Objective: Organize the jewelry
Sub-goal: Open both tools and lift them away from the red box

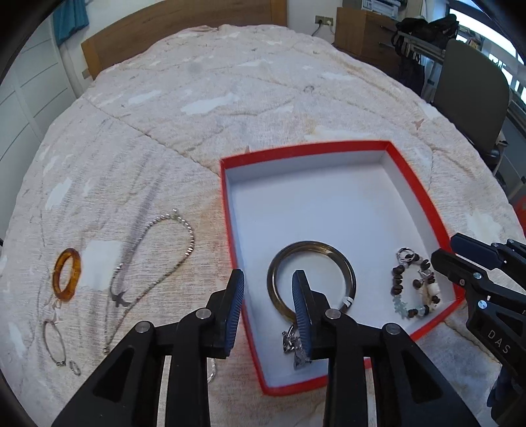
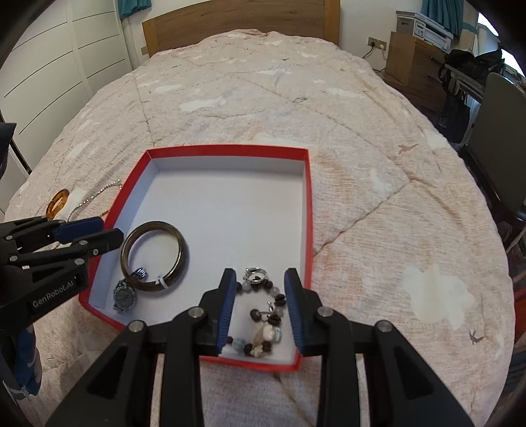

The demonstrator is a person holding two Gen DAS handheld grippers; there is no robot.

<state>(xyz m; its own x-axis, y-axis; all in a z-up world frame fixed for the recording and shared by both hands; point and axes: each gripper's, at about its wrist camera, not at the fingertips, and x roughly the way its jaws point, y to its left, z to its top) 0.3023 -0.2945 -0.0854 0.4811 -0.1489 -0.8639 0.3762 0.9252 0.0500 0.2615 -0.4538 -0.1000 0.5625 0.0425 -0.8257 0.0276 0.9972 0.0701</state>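
A red box [image 1: 411,170] with a white inside lies on the bed; it also shows in the right wrist view [image 2: 310,203]. In it lie a dark bangle [image 1: 342,262] [image 2: 179,239], a silver watch [image 2: 125,297] [image 1: 294,348] and a beaded bracelet [image 1: 414,289] [image 2: 263,315]. My left gripper [image 1: 268,279] is open and empty over the box's near left wall. My right gripper [image 2: 259,276] is open and empty above the beaded bracelet. On the quilt to the left lie an amber ring [image 1: 67,279] [image 2: 57,203], a silver chain [image 1: 184,230], a star necklace [image 1: 120,297] and a thin bracelet [image 1: 54,341].
A wooden headboard [image 2: 236,19] stands at the far end of the bed. A chair [image 1: 473,95] and a wooden cabinet [image 2: 414,62] stand to the right. White wardrobe doors [image 2: 59,59] are on the left.
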